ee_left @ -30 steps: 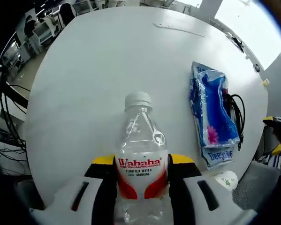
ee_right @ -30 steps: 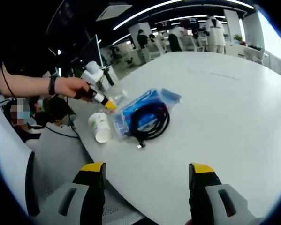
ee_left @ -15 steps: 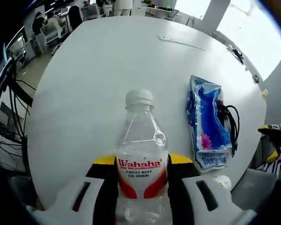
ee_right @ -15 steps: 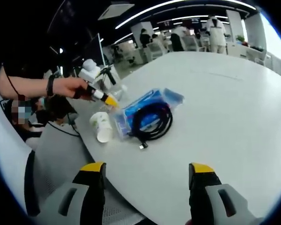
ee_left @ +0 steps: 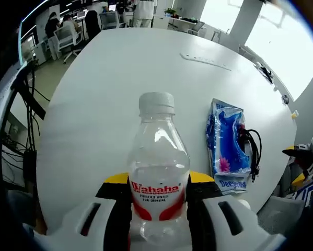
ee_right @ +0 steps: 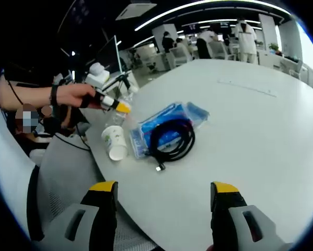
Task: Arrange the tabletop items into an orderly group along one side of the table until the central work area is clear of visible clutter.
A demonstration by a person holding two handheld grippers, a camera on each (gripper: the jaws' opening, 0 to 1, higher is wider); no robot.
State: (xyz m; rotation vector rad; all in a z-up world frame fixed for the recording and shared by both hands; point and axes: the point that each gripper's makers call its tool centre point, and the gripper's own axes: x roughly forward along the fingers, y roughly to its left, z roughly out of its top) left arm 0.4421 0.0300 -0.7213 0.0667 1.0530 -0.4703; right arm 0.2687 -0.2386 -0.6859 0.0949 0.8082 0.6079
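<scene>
A clear Wahaha water bottle (ee_left: 158, 157) with a white cap stands upright between the jaws of my left gripper (ee_left: 159, 180), which is shut on it above the white table (ee_left: 109, 89). From the right gripper view, a hand holds that left gripper (ee_right: 110, 102) and the bottle (ee_right: 116, 116) just over the table's near-left edge. A blue tissue pack (ee_left: 227, 144) (ee_right: 166, 124) lies flat with a coiled black cable (ee_right: 172, 138) (ee_left: 252, 149) on and beside it. A paper cup (ee_right: 114, 142) lies on its side next to the pack. My right gripper (ee_right: 164, 188) is open, holding nothing.
The round white table (ee_right: 261, 130) stretches bare beyond the pack. A thin strip (ee_left: 206, 60) lies near its far side. Office chairs, desks and people stand beyond the table. A grey chair (ee_right: 57, 178) sits at the near edge. My right gripper's yellow tip (ee_left: 301, 157) shows at the edge.
The left gripper has risen a little with the bottle, which now stands taller against the table. The right gripper has stayed open and nearly still.
</scene>
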